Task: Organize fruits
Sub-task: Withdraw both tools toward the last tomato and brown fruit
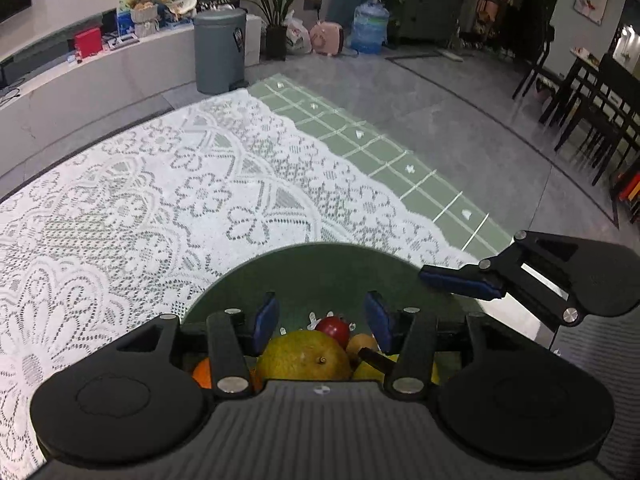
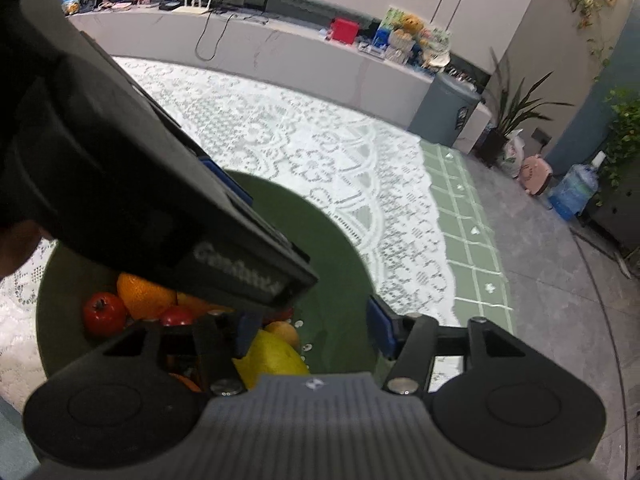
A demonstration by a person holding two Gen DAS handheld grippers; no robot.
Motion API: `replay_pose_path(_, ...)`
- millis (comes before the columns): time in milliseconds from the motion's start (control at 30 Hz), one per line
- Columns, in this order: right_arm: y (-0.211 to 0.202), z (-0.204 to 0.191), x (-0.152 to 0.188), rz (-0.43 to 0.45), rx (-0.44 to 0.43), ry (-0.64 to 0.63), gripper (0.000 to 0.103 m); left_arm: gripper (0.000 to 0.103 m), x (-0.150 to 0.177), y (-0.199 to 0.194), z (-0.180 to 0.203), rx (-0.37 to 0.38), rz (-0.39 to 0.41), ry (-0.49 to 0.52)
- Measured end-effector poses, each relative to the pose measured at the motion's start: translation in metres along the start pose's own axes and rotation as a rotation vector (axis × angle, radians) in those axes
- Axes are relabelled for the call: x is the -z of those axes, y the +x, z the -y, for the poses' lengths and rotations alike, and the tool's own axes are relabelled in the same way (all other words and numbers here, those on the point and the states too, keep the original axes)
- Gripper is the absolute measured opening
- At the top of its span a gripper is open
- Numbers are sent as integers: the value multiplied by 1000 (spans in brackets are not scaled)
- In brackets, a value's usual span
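1. Fruit fills a dark green bowl (image 1: 320,276) on a table covered by a white lace cloth (image 1: 160,200): a large yellow-green fruit (image 1: 304,356) lies nearest the left wrist camera, with a red fruit (image 1: 333,328) behind it and an orange (image 1: 202,372) to its left.
2. Seen from the right wrist, the same bowl (image 2: 344,240) also holds an orange (image 2: 144,294), a round red fruit (image 2: 104,314) beside it and a yellow fruit (image 2: 272,356) near the camera.
3. Left hand-held gripper (image 1: 322,320) hangs over the bowl, pointing steeply down, its blue-padded fingers (image 1: 267,316) spread apart above the yellow-green fruit and pinching nothing.
4. Right hand-held gripper (image 2: 312,328) hovers over the bowl's right side, its blue pads (image 2: 380,330) likewise parted, with the yellow fruit below the gap but not clamped; the left finger is partly hidden behind the other tool.
5. Each tool appears in the other's view: the right one's fingertip (image 1: 460,280) reaches in over the bowl rim, while the left one's black body (image 2: 140,184) crosses the right camera's frame.
6. Beneath the lace, a green checked cloth (image 1: 400,160) shows at the table's edge.
7. Beyond the table stand a grey pedal bin (image 1: 219,52), a potted plant (image 1: 276,12) and a blue water jug (image 1: 370,26) on a grey tiled floor.
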State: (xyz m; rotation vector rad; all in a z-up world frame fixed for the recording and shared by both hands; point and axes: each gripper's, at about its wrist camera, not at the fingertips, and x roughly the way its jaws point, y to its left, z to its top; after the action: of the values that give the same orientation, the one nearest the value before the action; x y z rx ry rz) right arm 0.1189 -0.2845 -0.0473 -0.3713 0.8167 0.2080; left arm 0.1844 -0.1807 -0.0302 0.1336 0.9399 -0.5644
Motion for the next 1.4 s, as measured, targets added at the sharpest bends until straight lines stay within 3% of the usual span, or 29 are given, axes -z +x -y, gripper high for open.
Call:
replay_pose_path(167, -15, -2, 2, 51, 68, 70, 62, 59, 3, -23, -1, -21, 61, -17)
replay_pose_path(600, -50, -30, 5, 179, 121, 257, 74, 59, 36, -79, -19, -122, 186, -51)
replay_pose_path(867, -68, -65, 11, 239, 73, 294, 74, 59, 65, -105, -39, -204, 236, -97)
replay_pose_path(1400, -76, -141, 16, 282, -103, 138, 74, 59, 133, -139, -90, -300, 236, -206)
